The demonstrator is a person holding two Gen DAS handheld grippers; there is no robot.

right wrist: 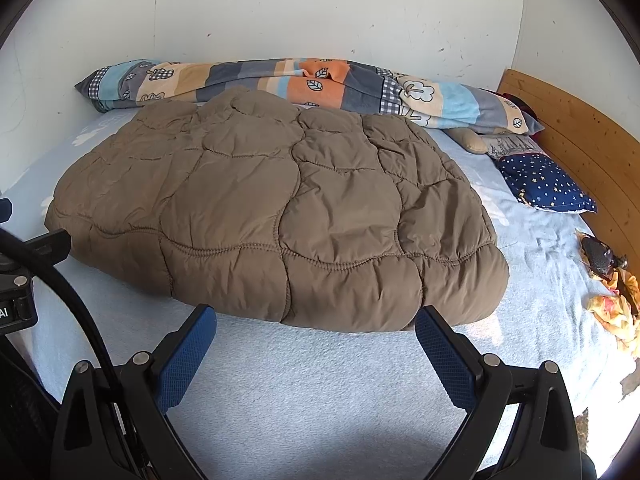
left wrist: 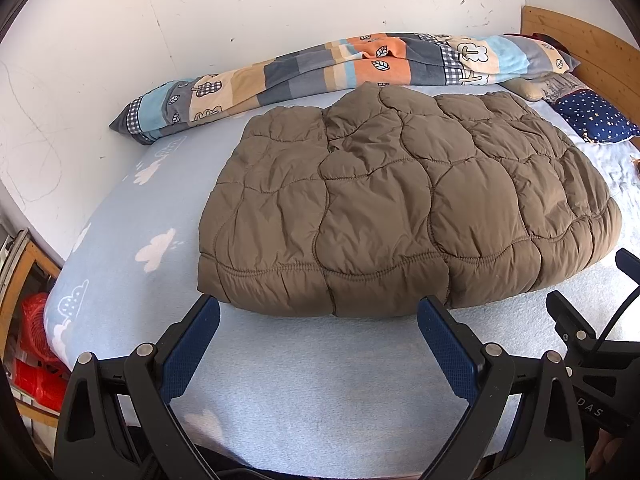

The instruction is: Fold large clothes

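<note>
- left gripper (left wrist: 318,312): black plastic frame, two angled fingers (left wrist: 192,344) faced with dark-blue textured pads; round silver screws at the pivots
- triangular cutouts in the black outer arms
- right gripper (right wrist: 316,320): same build, black frame, blue gridded pads (right wrist: 444,360), silver screws
- thick black cable (right wrist: 80,300) beside the other unit's body in right wrist view
- white lettering "DAS" on black housing, partly cut off, left wrist view
</note>
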